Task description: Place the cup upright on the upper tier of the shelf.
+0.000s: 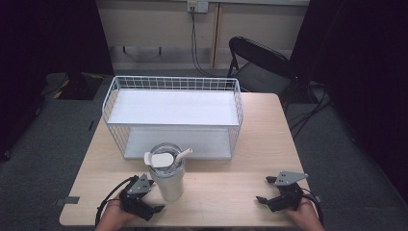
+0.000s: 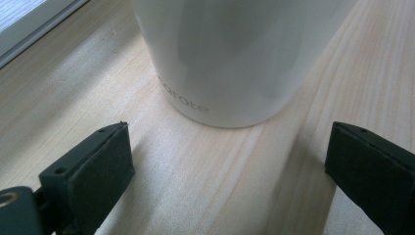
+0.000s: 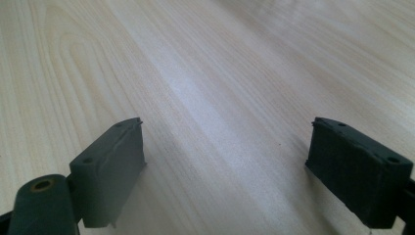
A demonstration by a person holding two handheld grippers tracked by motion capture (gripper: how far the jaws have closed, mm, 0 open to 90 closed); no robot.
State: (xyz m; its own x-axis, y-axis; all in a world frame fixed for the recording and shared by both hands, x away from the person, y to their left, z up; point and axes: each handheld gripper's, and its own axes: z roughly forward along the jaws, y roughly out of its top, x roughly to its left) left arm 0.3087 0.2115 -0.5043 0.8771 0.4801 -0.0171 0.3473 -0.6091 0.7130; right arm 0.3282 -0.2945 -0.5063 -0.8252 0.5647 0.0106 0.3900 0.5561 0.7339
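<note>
A white tumbler (image 1: 167, 179) with a clear lid and a straw stands on the wooden table (image 1: 226, 185) near its front edge. My left gripper (image 1: 155, 196) is just left of the tumbler's base, open and low over the table. In the left gripper view the tumbler (image 2: 230, 54) stands just beyond the open left gripper (image 2: 230, 164), whose jaws are apart on either side with nothing between them. My right gripper (image 1: 266, 189) is open at the front right, well away from the tumbler. In its own view the right gripper (image 3: 227, 161) holds nothing over bare wood.
A white wire two-level shelf basket (image 1: 173, 83) stands across the back half of the table, right behind the tumbler. A black folding chair (image 1: 262, 62) is beyond the table's far right corner. Grey carpet surrounds the table.
</note>
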